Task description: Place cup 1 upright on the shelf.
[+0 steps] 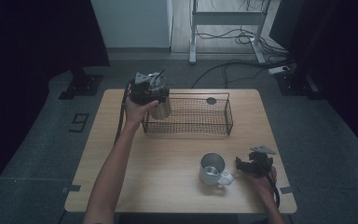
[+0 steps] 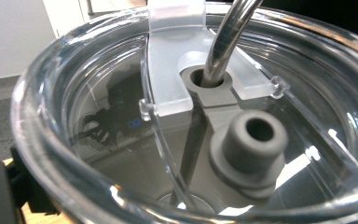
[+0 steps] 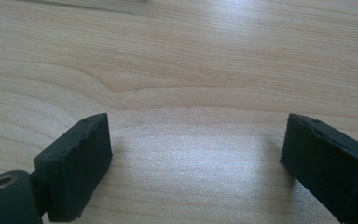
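The left gripper (image 1: pixel 154 95) is at the left end of the wire basket (image 1: pixel 223 122), at the far side of the wooden table (image 1: pixel 168 154). It is positioned over a steel tumbler (image 1: pixel 162 110), which stands upright inside the left end of the basket. The left gripper view looks straight down on the tumbler's clear plastic lid (image 2: pixel 98 107). A metal straw (image 2: pixel 223 42) passes through a grey grommet in the lid, and a second grey plug (image 2: pixel 251 140) sits beside it. The rim of the lid lies close against the camera. Whether the jaws press on the tumbler cannot be told from these views.

The right gripper (image 1: pixel 242 164) rests low at the near right of the table, just beside the handle of a white mug (image 1: pixel 213 170). The mug stands upright with its opening facing up. It is well apart from the basket. In the right gripper view the two black jaws stand wide apart over bare wood, with nothing between them.

A small dark round object (image 1: pixel 211 100) lies at the far side of the basket.
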The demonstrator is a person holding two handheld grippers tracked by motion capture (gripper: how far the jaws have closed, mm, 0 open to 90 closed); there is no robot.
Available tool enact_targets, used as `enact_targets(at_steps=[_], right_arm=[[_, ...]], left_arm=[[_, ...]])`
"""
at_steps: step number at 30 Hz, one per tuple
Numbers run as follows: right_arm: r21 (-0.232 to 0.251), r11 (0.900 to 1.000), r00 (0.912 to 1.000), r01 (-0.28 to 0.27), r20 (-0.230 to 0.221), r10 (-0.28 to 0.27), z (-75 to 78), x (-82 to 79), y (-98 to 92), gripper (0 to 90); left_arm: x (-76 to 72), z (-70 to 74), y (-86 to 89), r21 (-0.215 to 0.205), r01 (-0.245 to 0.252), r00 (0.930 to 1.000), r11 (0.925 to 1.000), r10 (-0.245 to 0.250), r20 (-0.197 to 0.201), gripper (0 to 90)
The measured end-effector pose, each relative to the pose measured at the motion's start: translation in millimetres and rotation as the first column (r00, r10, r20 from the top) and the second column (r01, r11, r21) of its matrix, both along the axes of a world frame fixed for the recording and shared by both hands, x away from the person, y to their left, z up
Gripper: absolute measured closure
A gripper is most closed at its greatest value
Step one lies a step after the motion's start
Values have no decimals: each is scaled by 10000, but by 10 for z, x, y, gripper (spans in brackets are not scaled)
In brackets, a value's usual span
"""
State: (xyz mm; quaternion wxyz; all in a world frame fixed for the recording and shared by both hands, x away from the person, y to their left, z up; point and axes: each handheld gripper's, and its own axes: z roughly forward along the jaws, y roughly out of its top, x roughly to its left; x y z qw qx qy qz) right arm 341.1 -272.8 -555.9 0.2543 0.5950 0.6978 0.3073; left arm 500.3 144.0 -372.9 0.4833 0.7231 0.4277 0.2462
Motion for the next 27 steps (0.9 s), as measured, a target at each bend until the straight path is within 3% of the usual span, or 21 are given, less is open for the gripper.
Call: enact_targets(at_steps=[7,11,27], right_arm=[[0,10000,10000,-1,1,1,0,0,0,81],[-2,10000,10000,-3,1,3,0,0,0,81],[3,10000,10000,-11,8,11,0,-1,0,83]], left_arm=[[57,14,-60,-35,37,10000,10000,-36,30,40],[104,0,-124,157,79,9999,9998,-80,103,40],[232,-93,-236,127,151,9998,9998,-149,-113,40]])
